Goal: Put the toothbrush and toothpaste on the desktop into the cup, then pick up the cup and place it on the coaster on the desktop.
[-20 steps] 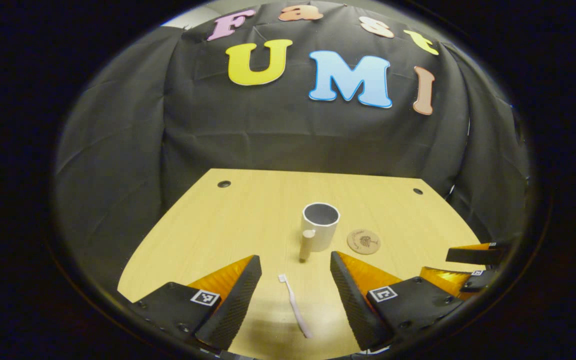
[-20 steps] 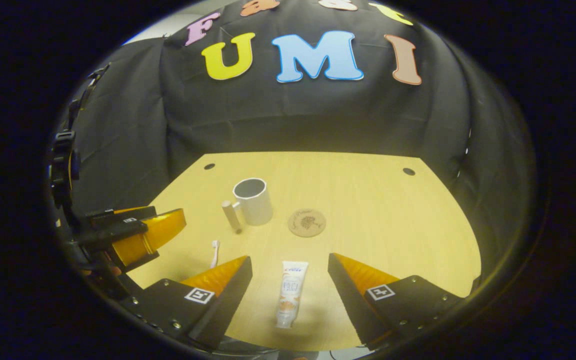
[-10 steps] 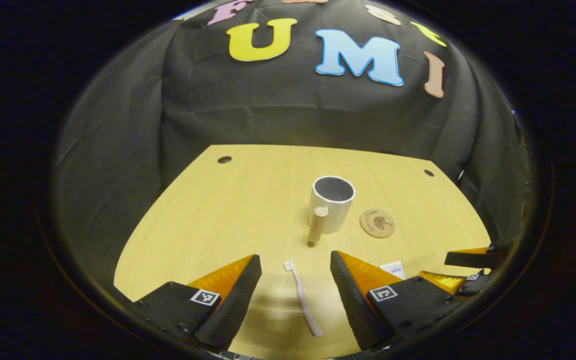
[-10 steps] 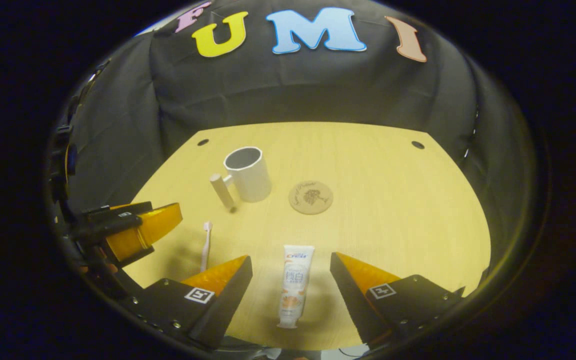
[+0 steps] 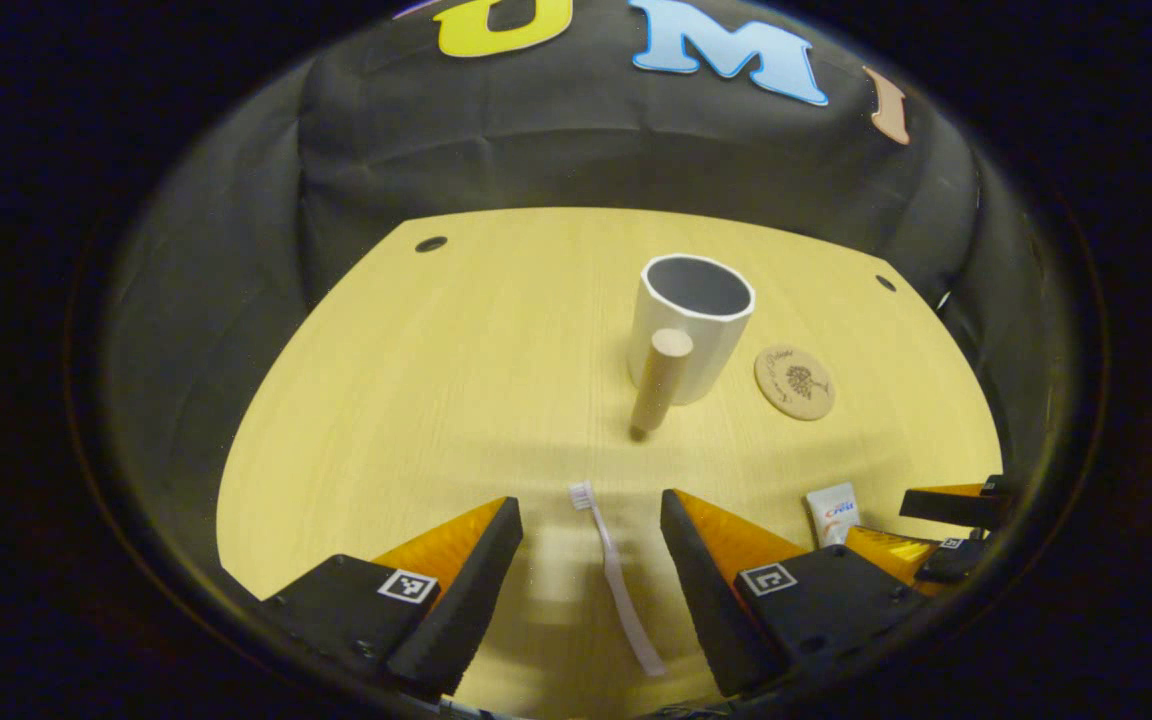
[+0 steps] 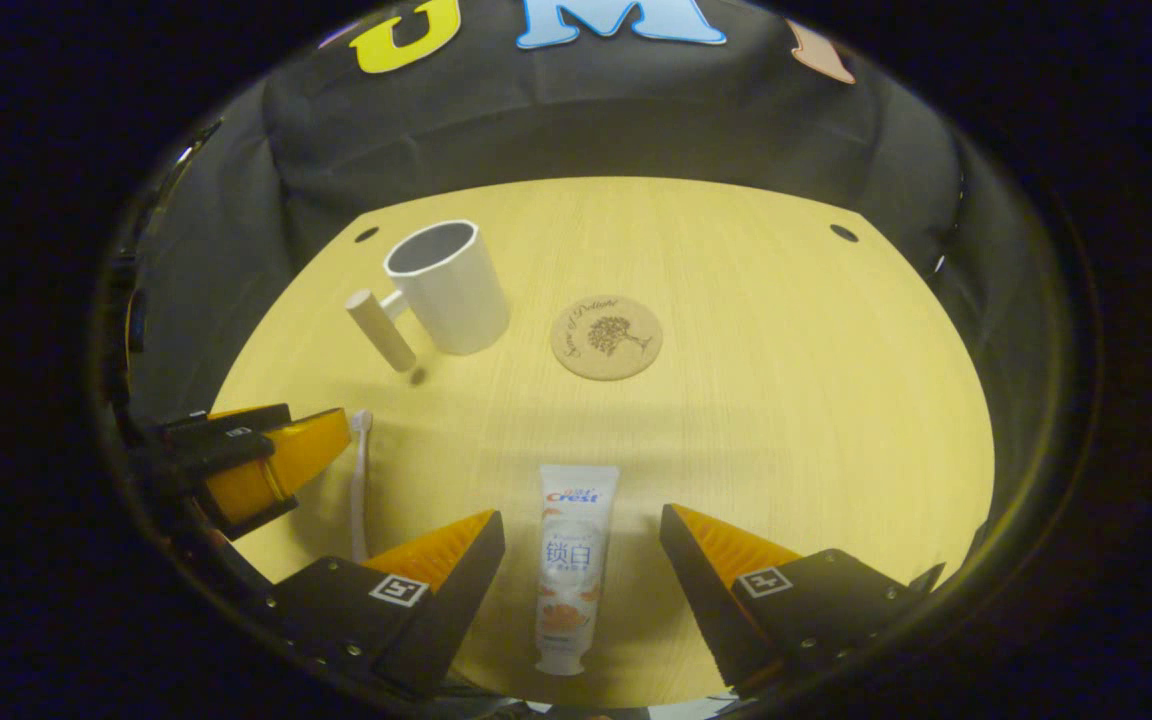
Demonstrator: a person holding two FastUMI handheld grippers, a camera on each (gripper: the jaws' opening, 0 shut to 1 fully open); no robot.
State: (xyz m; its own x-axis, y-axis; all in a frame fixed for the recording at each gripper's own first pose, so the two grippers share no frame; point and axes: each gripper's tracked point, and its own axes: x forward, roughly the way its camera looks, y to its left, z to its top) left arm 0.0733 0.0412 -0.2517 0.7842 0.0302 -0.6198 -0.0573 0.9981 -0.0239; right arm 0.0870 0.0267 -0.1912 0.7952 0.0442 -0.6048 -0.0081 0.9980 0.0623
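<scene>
A pale toothbrush (image 5: 618, 580) lies flat on the wooden desktop, running between the fingers of my open left gripper (image 5: 591, 520), head pointing away. A white toothpaste tube (image 6: 568, 565) lies between the fingers of my open right gripper (image 6: 581, 530), cap end nearest. Farther out stands a white cup (image 5: 688, 326) (image 6: 448, 285) with a wooden peg handle, upright and empty. A round cork coaster (image 5: 794, 381) (image 6: 606, 337) lies just to the right of the cup. In the right gripper view the left gripper (image 6: 251, 462) and the toothbrush (image 6: 359, 480) show at the left.
The light wood desktop (image 5: 436, 380) (image 6: 796, 380) has small round holes near its far corners and black cloth behind it. In the left gripper view the right gripper's fingers (image 5: 946, 520) and the toothpaste tube's end (image 5: 833, 510) show at the lower right.
Both grippers have dropped lower and moved forward over the desktop, so the toothbrush and the toothpaste now lie deeper between their fingers. The cup and coaster look nearer. Nothing has been gripped.
</scene>
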